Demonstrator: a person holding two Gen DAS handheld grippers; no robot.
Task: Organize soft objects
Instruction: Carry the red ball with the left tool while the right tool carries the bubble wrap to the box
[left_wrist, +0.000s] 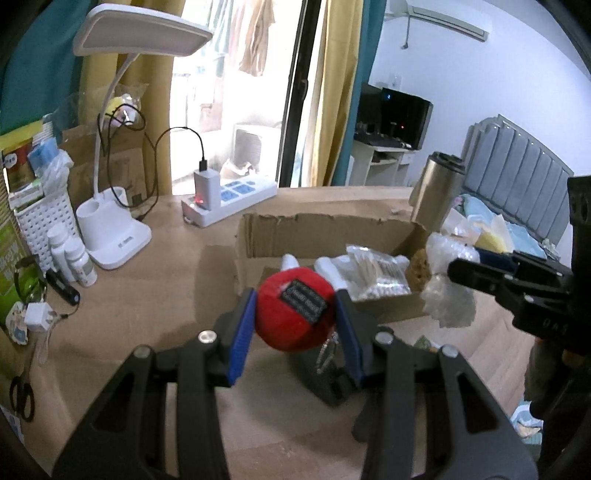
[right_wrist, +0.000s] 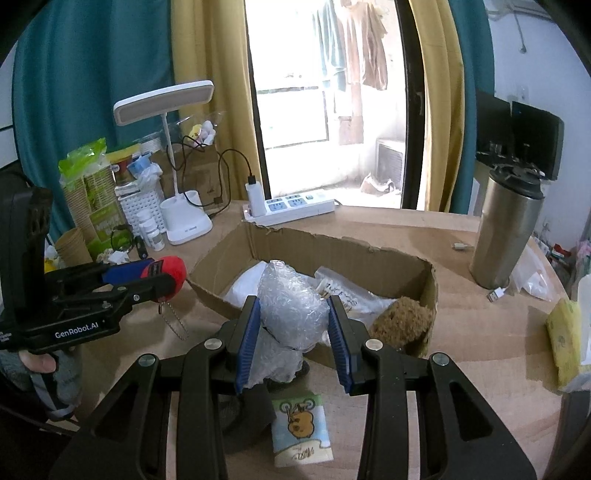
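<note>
Two grabs going: red plush is clamped in left hand-held gripper, bubble wrap in right hand-held gripper, box just ahead.

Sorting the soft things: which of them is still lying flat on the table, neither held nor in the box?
The cartoon-printed tissue pack, flat on the table before the cardboard box. The red plush and bubble wrap are each held in a claw.

both wrist views look down, sharing the cardboard box
</note>
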